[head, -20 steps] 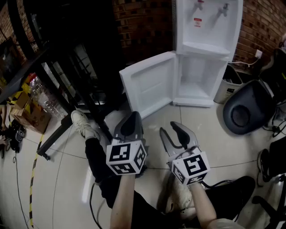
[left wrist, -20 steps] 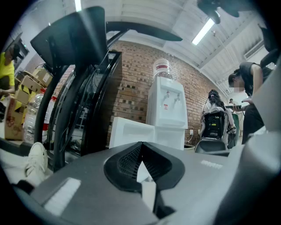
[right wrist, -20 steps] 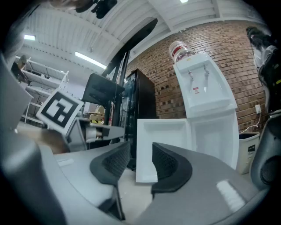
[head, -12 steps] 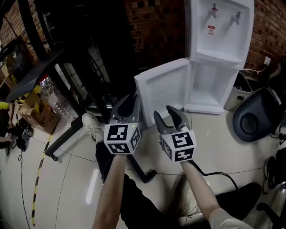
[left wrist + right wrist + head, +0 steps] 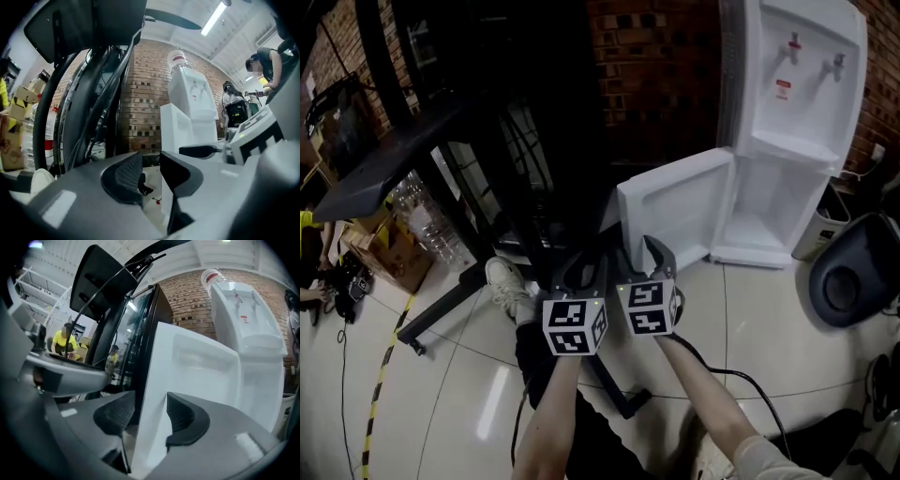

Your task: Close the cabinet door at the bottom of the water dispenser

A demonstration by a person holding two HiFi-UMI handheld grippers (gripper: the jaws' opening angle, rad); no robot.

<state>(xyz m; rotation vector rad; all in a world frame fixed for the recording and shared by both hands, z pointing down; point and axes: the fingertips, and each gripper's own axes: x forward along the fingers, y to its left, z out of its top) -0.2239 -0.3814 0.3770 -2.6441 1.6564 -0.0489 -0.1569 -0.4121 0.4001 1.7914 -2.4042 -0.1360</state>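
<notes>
The cabinet door [image 5: 675, 211] stands swung wide at the foot of the water dispenser [image 5: 797, 103], its free edge between the parted fingers [image 5: 183, 417] of the right gripper [image 5: 151, 404] (not clamped, as far as I can tell); the left gripper [image 5: 151, 161] is likewise spread and empty. It looks a light, stiff, smooth plastic panel, so a gentle push near that free edge should swing it shut.

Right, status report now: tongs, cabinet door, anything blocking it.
Left tongs open, empty. Right tongs open, cabinet door edge between them, unclamped. Door swung wide from water dispenser. Nothing seen blocking its swing.
</notes>
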